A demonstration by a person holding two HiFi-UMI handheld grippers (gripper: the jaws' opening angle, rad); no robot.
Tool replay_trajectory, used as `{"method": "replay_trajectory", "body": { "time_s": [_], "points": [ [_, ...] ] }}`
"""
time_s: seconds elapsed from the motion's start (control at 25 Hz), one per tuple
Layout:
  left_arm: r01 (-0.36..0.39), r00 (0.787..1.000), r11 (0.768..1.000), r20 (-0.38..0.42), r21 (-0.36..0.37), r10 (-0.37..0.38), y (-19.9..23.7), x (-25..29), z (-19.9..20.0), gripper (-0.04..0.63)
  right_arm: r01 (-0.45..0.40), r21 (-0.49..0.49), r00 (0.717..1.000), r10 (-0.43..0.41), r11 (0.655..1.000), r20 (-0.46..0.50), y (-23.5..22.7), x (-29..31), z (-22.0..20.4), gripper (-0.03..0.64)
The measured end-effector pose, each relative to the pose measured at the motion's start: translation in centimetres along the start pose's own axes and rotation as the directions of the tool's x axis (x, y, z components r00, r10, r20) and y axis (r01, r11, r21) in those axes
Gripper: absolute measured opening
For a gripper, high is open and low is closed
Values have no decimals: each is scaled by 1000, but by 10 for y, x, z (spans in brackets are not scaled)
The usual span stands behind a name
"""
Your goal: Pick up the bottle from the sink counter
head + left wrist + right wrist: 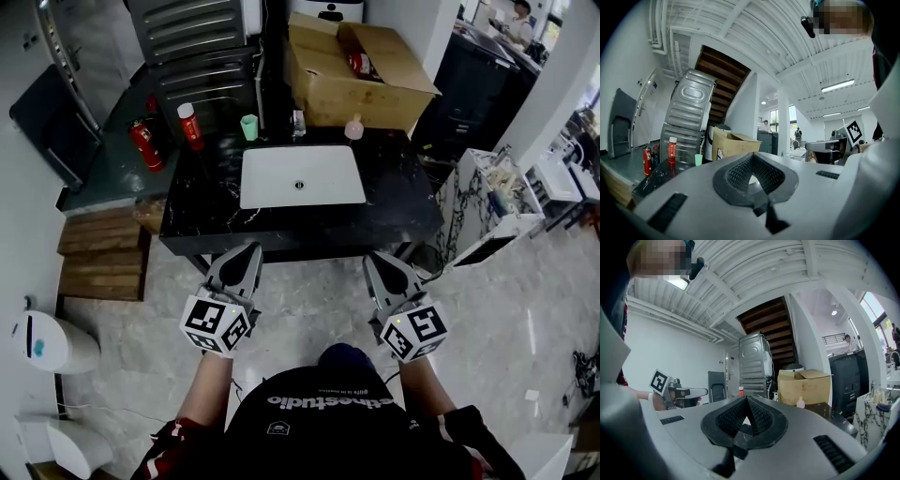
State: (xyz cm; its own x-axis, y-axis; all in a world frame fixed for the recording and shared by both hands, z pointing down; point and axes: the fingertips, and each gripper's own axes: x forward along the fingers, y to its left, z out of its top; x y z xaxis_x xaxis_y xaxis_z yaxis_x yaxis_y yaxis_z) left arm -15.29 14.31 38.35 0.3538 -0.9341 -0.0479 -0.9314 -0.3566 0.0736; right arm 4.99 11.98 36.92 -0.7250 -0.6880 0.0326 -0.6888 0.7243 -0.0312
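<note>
1. Bench (394,202): dark stone top with a white sink (323,169) set in its middle. The person stands off the near edge.
2. Cardboard box (352,70): open, behind the far edge. Probably no part of the job.
3. Left hand-held gripper (251,248) and right hand-held gripper (369,260): both pressed together, nothing between the jaws. They are short of the near edge with tips toward the bench, likely a ready pose before a reach.
4. Red bottle (190,126): far left corner, upright, long axis vertical, white cap up. It stands apart from the green cup (248,127), so a side grasp looks open.
5. Pink bottle (353,127): far edge, right of the sink, also upright. Cannot tell which bottle is meant.
</note>
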Motion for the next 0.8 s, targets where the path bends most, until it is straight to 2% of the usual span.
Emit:
{"method": "replay_trajectory", "body": {
  "time_s": [0.16,0.32,0.52,0.68,0.8],
  "points": [
    [-3,1000,1000,-5,-12,3,21,31,-9,14,4,1,1000,-4,1000,-17,-22,28,-5,38],
    [-2,1000,1000,2,-2,2,42,86,-14,14,6,-7,1000,-6,1000,-3,-67,73,-7,38],
    [-13,1000,1000,0,9,13,71,173,-14,14,-12,-7,1000,12,1000,11,-131,145,0,38],
    [-9,1000,1000,7,-15,9,88,256,-8,14,-32,2,999,32,999,13,-193,200,5,38],
    [10,1000,1000,14,14,-10,92,316,-3,14,-47,-11,999,47,999,19,-236,232,12,38]
  ]
}}
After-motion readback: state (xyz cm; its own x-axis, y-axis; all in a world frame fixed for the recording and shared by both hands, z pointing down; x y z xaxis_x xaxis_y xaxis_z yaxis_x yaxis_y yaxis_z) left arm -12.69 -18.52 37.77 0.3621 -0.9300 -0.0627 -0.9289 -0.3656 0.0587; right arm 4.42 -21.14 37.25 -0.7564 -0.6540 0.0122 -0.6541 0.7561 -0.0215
